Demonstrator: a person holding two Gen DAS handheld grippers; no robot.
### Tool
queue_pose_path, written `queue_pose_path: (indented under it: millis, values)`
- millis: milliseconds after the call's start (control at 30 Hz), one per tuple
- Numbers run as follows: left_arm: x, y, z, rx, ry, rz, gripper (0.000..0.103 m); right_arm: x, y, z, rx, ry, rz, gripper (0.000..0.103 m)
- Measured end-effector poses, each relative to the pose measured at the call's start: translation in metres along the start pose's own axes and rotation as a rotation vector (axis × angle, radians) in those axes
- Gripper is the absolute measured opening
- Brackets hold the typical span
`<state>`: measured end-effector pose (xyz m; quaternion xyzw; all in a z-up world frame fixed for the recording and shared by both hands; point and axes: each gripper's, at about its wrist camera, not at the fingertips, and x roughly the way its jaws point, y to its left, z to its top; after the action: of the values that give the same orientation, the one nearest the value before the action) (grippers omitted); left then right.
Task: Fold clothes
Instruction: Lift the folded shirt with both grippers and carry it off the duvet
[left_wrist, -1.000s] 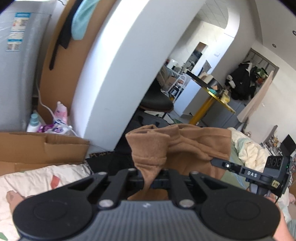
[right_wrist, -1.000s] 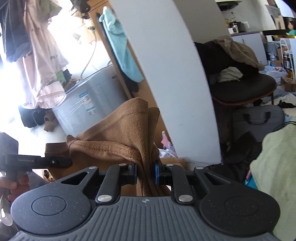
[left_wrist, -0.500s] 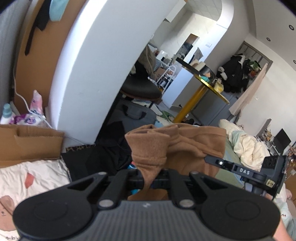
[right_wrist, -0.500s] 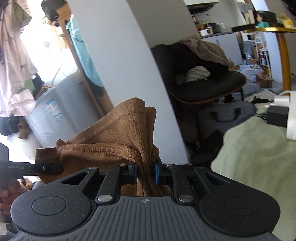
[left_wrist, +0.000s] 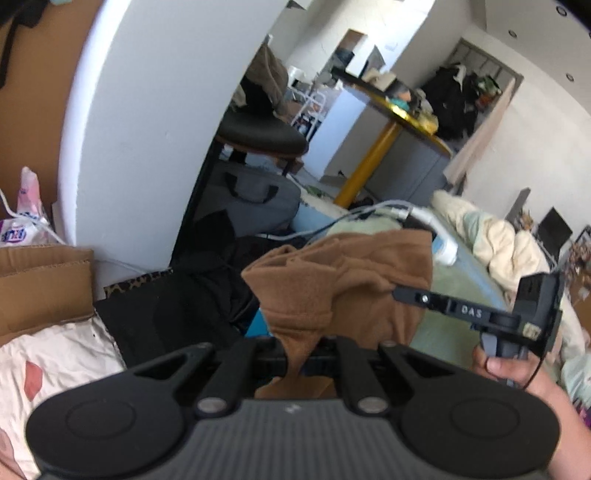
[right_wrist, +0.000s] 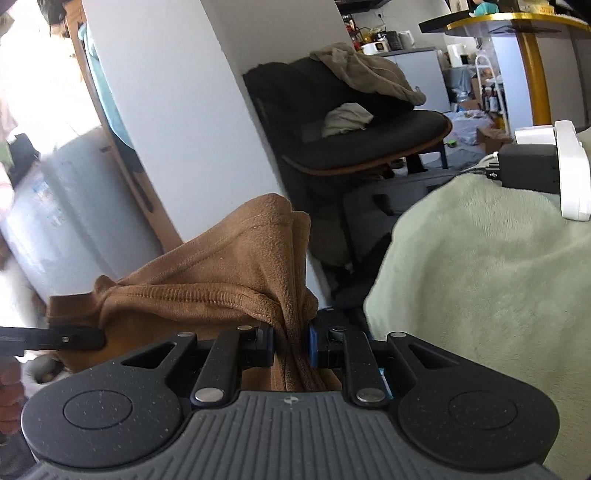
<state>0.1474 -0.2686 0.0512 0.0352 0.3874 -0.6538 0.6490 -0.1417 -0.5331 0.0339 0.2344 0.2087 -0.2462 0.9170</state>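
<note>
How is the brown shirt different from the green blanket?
The brown shirt is held up, pinched by both the left gripper and the right gripper; the green blanket lies spread out with nothing gripping it. The shirt is bunched with a stitched hem; the blanket looks fluffy. Both are soft cloth.

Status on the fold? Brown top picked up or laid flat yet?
Done: the brown fleece garment is picked up, bunched, off any surface. In hand: left gripper and right gripper each clamp a gathered part of it, stretched between them. Left: no fold shows; it needs laying out, likely on the pale green blanket, then folding.
</note>
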Motion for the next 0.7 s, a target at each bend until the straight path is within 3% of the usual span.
queue_pose_path:
  millis: [267, 700]
  values:
    - [0.04, 0.033, -0.004, 0.038, 0.018, -0.004, 0.004, 0.063, -0.022, -0.027, 0.024, 0.019, -0.03, 0.017]
    - [0.084, 0.088, -0.022, -0.031, 0.039, -0.036, 0.004, 0.137, -0.034, -0.056, -0.025, 0.032, -0.058, 0.017]
